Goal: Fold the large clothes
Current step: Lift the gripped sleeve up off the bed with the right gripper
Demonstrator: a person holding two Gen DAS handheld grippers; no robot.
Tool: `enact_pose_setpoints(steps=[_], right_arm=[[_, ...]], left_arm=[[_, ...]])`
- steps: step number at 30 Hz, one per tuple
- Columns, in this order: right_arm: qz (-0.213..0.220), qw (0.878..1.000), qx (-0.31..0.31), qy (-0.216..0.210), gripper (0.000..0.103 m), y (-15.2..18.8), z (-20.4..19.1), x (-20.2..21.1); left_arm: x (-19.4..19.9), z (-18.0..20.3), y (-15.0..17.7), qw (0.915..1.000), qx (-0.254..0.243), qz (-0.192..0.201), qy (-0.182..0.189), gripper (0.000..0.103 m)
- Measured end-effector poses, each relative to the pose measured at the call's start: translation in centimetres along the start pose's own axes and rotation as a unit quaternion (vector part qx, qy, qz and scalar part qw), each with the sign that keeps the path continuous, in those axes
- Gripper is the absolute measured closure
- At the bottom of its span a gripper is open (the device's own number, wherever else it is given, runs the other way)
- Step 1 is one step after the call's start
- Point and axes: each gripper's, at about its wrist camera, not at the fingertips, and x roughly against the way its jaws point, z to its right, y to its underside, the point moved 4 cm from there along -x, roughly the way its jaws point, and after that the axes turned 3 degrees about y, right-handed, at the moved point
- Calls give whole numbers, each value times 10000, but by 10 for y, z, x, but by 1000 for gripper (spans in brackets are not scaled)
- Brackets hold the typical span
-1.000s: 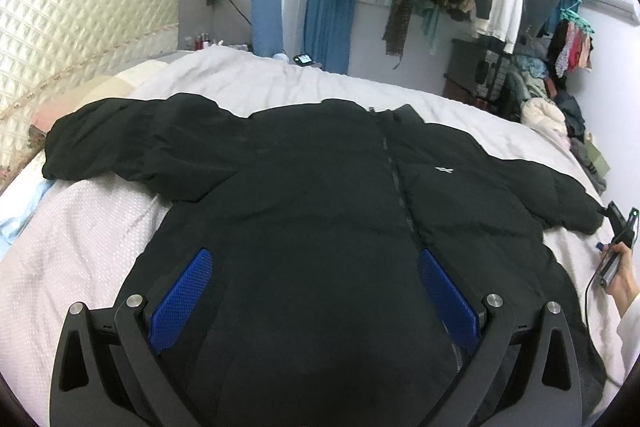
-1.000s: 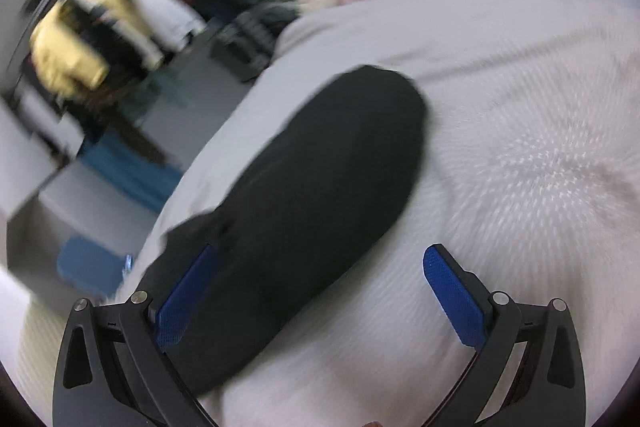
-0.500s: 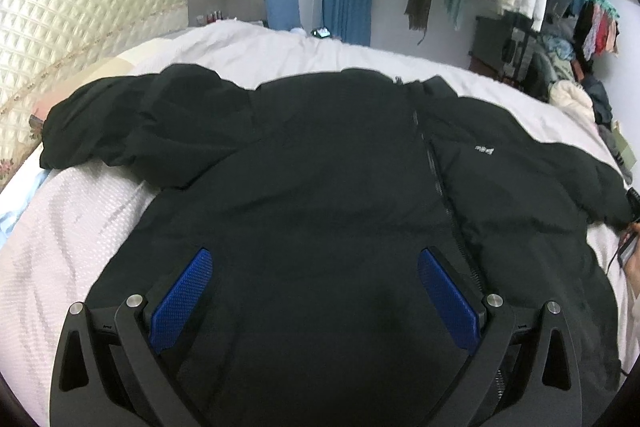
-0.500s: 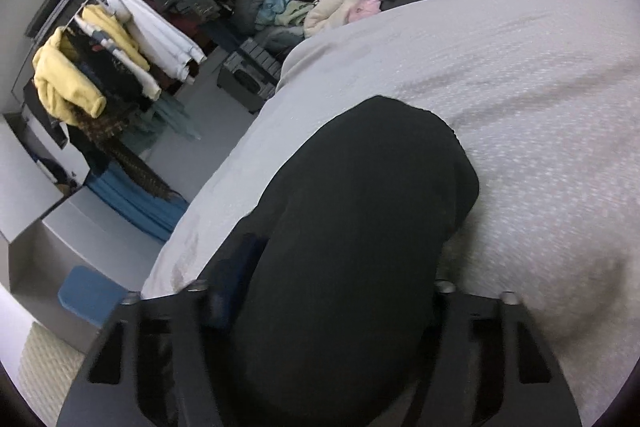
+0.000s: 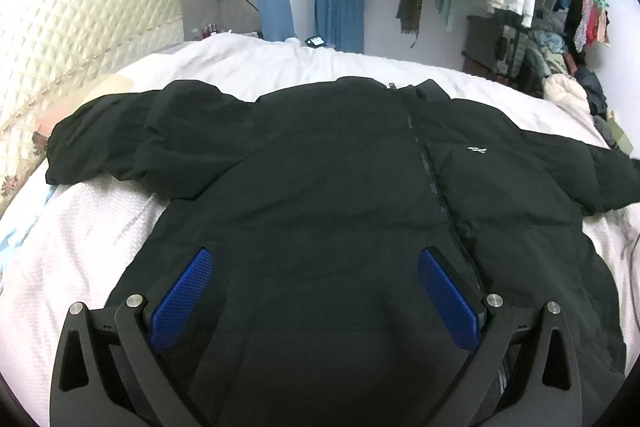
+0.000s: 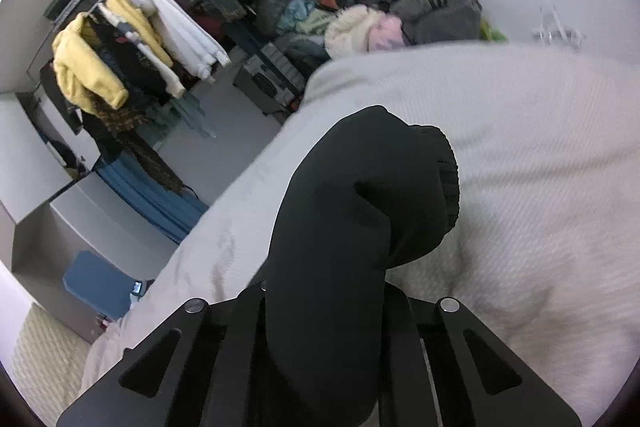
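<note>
Right tool (image 6: 324, 307) clamps the black jacket's sleeve (image 6: 360, 211).

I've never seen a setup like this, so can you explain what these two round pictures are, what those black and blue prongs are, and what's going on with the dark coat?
A person holds a two-finger tool in each hand, each with a fisheye camera. The left camera shows the open left gripper over a black padded jacket spread on a white bed cover. The right camera shows the right gripper; its fingers have just closed and now pinch the jacket's black sleeve near the cuff.
</note>
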Motion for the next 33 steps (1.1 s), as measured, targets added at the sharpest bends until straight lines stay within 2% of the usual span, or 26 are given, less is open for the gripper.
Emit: enact_pose_setpoints(steps=[2,5,7,11,16,22,26,30,33], right_arm=[[152,9998,56,-91,95,-10,-17,21],[343,9989,265,-165,96,-25,-50,51],[453,9979,420,-193,96,-33,-73,68],[646,9936,862,-339,96,-46,-138,106],[884,9814,1584,-625,95,-41,-231,151],[1008,9595,2405,-1066,93,-1,-345,193],[956,9429,2855,-1425,91,41,-414,211],[739,9228,3253,-1926,89,101,-483,222],[535,9075,3500,-2261,89,148,-522,226]], left_arm=[[9,-3,2,9999,1,59,94,0],[21,-9,2,9998,-93,170,-33,0],[28,-14,1,9997,-55,237,17,0],[40,-20,2,9995,-100,292,33,0],[57,-23,7,9983,-336,474,-25,0],[71,-30,10,9973,-368,606,201,0],[76,-40,11,9968,-309,665,305,0],[80,-52,7,9964,-169,723,417,0],[83,-62,5,9960,-185,799,347,0]])
